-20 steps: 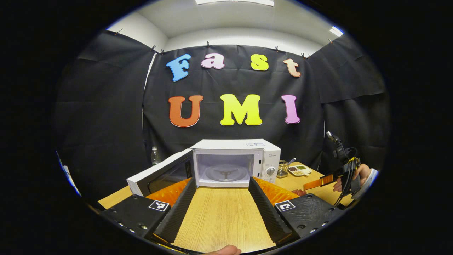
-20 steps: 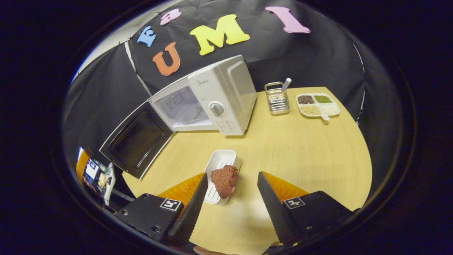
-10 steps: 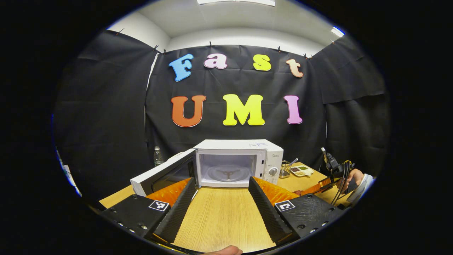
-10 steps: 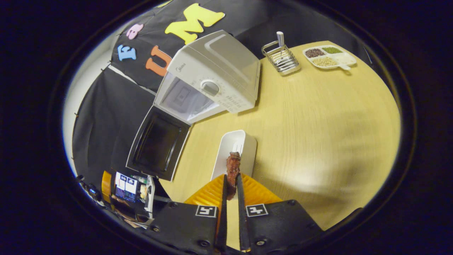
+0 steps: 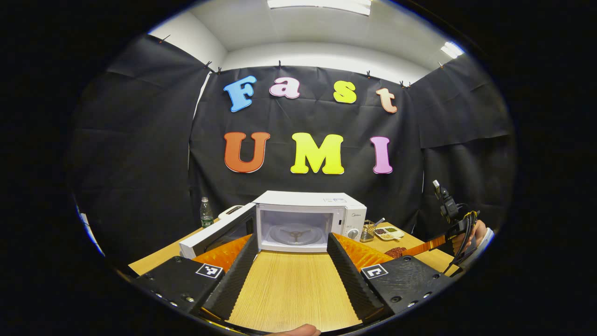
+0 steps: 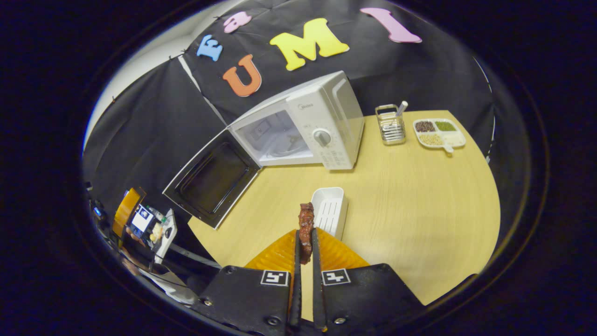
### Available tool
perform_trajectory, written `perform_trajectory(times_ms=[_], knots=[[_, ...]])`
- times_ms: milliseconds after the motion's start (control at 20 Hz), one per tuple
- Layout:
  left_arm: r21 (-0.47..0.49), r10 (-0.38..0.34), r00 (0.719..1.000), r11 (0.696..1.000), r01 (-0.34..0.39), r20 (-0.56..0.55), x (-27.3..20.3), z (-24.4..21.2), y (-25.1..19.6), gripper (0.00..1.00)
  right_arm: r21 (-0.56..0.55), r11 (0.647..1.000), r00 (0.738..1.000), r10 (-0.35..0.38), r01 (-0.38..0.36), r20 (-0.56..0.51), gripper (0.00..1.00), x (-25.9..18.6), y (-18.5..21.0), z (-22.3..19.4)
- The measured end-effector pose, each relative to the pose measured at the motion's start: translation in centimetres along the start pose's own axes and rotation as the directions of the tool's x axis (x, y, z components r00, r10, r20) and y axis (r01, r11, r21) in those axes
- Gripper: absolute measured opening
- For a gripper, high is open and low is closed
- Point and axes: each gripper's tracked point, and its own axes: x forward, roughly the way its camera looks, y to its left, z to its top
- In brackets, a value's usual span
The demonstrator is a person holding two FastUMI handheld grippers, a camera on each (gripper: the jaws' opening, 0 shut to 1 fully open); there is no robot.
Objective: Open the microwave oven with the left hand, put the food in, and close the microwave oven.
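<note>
Door step is done, I'd say: the microwave door (image 6: 212,179) hangs wide open on the left, and the microwave (image 6: 303,128) cavity with its turntable (image 5: 295,232) has nothing in it yet. In the left gripper view my left gripper (image 5: 291,266) sits low over the table (image 5: 291,289), jaws spread wide with nothing between them, pointed at the open cavity from well back. A water bottle (image 5: 205,212) stands off behind the door.

In the right gripper view my right gripper (image 6: 304,249) has its jaws pressed together on the food (image 6: 306,228), a reddish-brown slab pinched edge-on and raised off the table. The white tray (image 6: 329,211) just ahead of the fingertips is bare now. So the pickup looks done too.

What's left, in my judgement: carry the food across to the cavity, set it on the turntable, release, back out, then swing the door shut with the left.

Far right on the table: a wire holder (image 6: 391,125) and a divided dish (image 6: 438,133) of grains, both well apart from the action.
</note>
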Motion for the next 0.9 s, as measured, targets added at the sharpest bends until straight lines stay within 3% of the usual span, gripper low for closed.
perform_trajectory(times_ms=[150, 350, 700, 900], knots=[[-0.004, -0.001, 1.000, 1.000, 0.001, 0.026, -1.1, 1.0, 0.5, 0.92, -0.102, 0.992, 0.994, -0.071, 0.080, 0.084, 0.13, -1.8, 2.5, 1.6], [-0.035, -0.018, 0.999, 0.999, 0.019, 0.038, -1.9, 1.1, 0.9, 0.92, -0.203, 0.946, 0.948, -0.198, 0.251, 0.251, 0.12, -3.0, 5.1, 4.1], [-0.015, 0.021, 0.999, 1.000, -0.020, 0.037, -1.3, 2.2, 3.0, 0.92, -0.233, 0.909, 0.868, -0.215, 0.346, 0.447, 0.13, -2.5, 10.3, 7.0], [-0.019, 0.060, 0.998, 0.998, -0.059, 0.029, 0.1, 2.1, 4.1, 0.92, -0.208, 0.912, 0.832, -0.205, 0.354, 0.516, 0.13, -1.3, 12.1, 8.8]])
